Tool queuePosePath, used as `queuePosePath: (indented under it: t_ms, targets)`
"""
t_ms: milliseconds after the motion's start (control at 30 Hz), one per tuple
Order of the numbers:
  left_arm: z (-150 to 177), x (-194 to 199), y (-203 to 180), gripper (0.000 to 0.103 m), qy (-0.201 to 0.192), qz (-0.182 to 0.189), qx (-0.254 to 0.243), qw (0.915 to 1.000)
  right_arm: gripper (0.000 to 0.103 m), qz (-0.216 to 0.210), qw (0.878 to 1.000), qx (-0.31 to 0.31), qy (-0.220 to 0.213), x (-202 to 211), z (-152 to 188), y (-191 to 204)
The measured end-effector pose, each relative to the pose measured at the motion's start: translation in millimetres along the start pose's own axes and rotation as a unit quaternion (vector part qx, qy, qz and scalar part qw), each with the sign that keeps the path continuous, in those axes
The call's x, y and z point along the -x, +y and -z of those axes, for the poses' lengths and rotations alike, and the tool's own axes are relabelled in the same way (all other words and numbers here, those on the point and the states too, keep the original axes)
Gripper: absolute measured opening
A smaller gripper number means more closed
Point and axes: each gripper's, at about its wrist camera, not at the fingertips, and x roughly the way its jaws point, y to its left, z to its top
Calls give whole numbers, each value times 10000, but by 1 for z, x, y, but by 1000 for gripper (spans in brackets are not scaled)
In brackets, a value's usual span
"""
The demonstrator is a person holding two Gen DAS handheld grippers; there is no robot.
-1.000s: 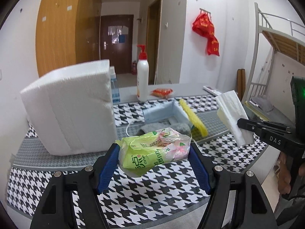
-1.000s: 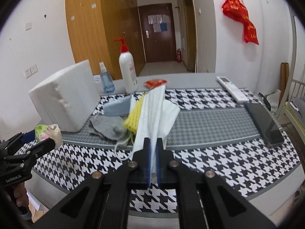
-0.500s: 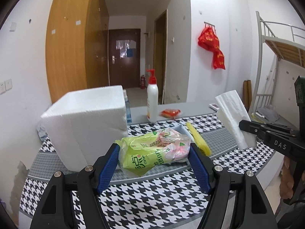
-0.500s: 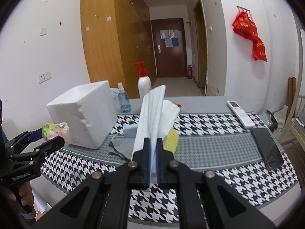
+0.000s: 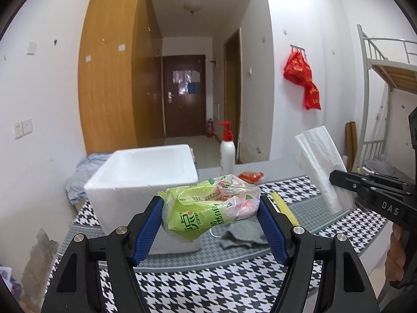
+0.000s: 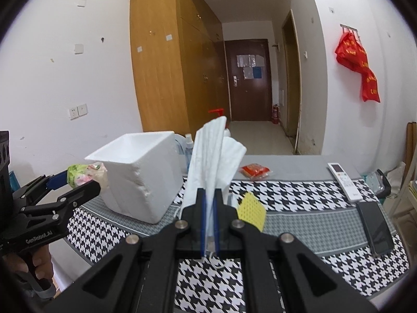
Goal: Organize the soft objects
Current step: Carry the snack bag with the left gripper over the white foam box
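My left gripper point(image 5: 209, 207) is shut on a green tissue pack point(image 5: 211, 204) and holds it above the table, in front of the open white foam box point(image 5: 142, 182). The pack also shows in the right wrist view point(image 6: 82, 174), left of the box point(image 6: 140, 177). My right gripper point(image 6: 209, 203) is shut on a folded white face mask point(image 6: 212, 159), held upright above the table; the mask shows at the right of the left wrist view point(image 5: 322, 161). A grey cloth point(image 5: 243, 234) and a yellow cloth point(image 6: 251, 210) lie on the table.
The table has a black-and-white houndstooth cover point(image 6: 299, 190). On it are a pump bottle point(image 5: 227, 151), a small spray bottle point(image 6: 189, 147), a red packet point(image 6: 255, 170), a remote point(image 6: 345, 181) and a phone point(image 6: 375, 230). A bunk bed point(image 5: 383, 83) stands right.
Both grippers have risen with their loads; the view now looks over the box's open top. The grips have not changed.
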Motion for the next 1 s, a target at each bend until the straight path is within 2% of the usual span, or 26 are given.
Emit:
queuePosePath:
  t_ms: [367, 833, 1000]
  targets:
    - [-17, 5, 11, 73, -275, -357, 59, 9990, 8, -171, 9997, 117, -146, -11, -17, 14]
    - [-22, 13, 39, 73, -404, -1072, 294, 9930, 8, -595, 9971, 390, -276, -28, -36, 47]
    - [-23, 16, 50, 73, -422, -1166, 400, 9915, 8, -721, 9960, 485, -229, -36, -40, 59]
